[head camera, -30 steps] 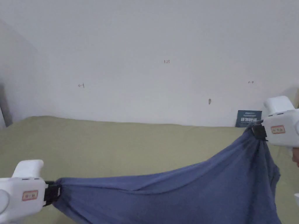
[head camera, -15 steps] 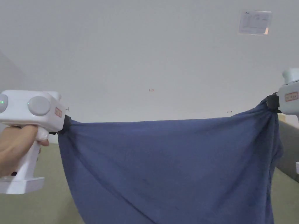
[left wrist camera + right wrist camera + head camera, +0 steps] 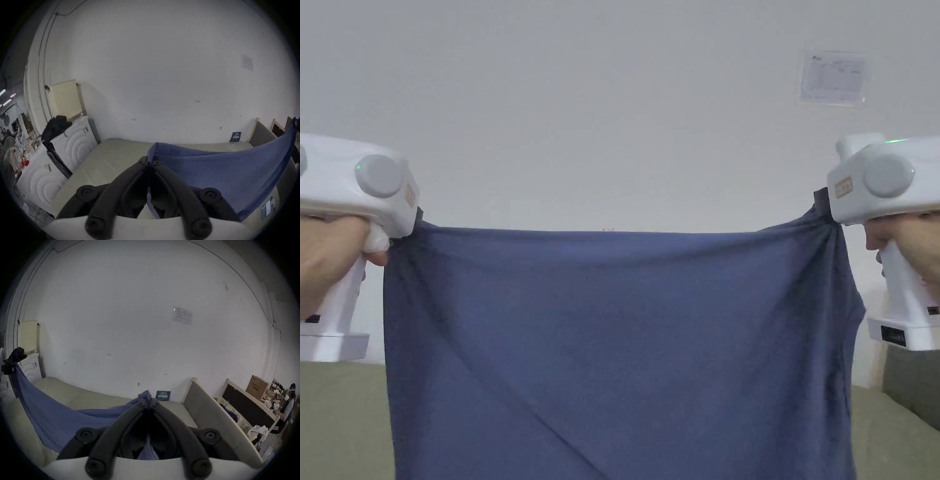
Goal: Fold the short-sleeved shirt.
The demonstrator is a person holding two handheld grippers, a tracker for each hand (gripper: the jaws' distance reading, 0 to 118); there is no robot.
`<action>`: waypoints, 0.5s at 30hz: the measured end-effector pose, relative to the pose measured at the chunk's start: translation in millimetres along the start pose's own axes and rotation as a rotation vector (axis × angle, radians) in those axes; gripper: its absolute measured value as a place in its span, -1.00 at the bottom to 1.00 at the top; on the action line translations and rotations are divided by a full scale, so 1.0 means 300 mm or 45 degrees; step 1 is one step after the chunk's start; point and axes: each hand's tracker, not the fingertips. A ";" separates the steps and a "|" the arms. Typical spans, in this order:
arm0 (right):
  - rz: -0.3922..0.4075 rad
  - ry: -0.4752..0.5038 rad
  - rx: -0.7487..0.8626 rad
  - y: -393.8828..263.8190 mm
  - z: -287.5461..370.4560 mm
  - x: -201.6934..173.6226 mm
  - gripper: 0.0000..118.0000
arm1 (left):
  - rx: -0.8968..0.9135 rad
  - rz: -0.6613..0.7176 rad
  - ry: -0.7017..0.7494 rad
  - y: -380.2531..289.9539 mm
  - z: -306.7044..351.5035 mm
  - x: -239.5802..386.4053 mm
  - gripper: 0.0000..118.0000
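A blue short-sleeved shirt (image 3: 619, 350) hangs spread flat in the air in front of me, its top edge pulled straight. My left gripper (image 3: 415, 226) is shut on the shirt's top left corner, my right gripper (image 3: 824, 212) on its top right corner. In the left gripper view the jaws (image 3: 149, 160) pinch the blue cloth (image 3: 227, 175), which stretches away to the right. In the right gripper view the jaws (image 3: 148, 400) pinch the cloth (image 3: 65, 412), which sags to the left toward the other gripper (image 3: 8, 368). The shirt's lower part runs below the head view.
An olive-green bed surface (image 3: 337, 425) lies under the shirt, against a white wall (image 3: 612, 112). A padded headboard (image 3: 211, 412) bounds the bed on the right. White appliances (image 3: 78, 139) with dark clothes on top stand left of the bed. A person (image 3: 290, 404) stands far right.
Both grippers rose with the shirt, the left one much more, so the top edge is level and taut. The shirt now hangs as a flat sheet. My head tilted up.
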 end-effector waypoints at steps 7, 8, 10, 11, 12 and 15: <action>-0.005 -0.025 0.006 0.027 -0.189 -0.074 -1.00 | 0.052 -0.087 0.074 0.034 -0.201 0.053 -0.97; -0.007 -0.026 0.004 0.017 -0.213 -0.084 -1.00 | 0.030 -0.104 0.093 0.025 -0.242 0.065 -0.97; -0.014 -0.018 -0.001 -0.006 -0.257 -0.103 -1.00 | 0.017 -0.100 0.095 -0.012 -0.296 0.080 -0.97; -0.010 -0.013 -0.008 -0.035 -0.282 -0.113 -1.00 | 0.007 -0.085 0.090 -0.041 -0.330 0.088 -0.97; 0.003 -0.011 -0.027 -0.059 -0.306 -0.122 -1.00 | -0.004 -0.076 0.090 -0.061 -0.355 0.095 -0.97; -0.005 -0.004 -0.083 -0.208 -0.365 -0.139 -1.00 | -0.037 -0.066 0.058 -0.185 -0.422 0.122 -0.97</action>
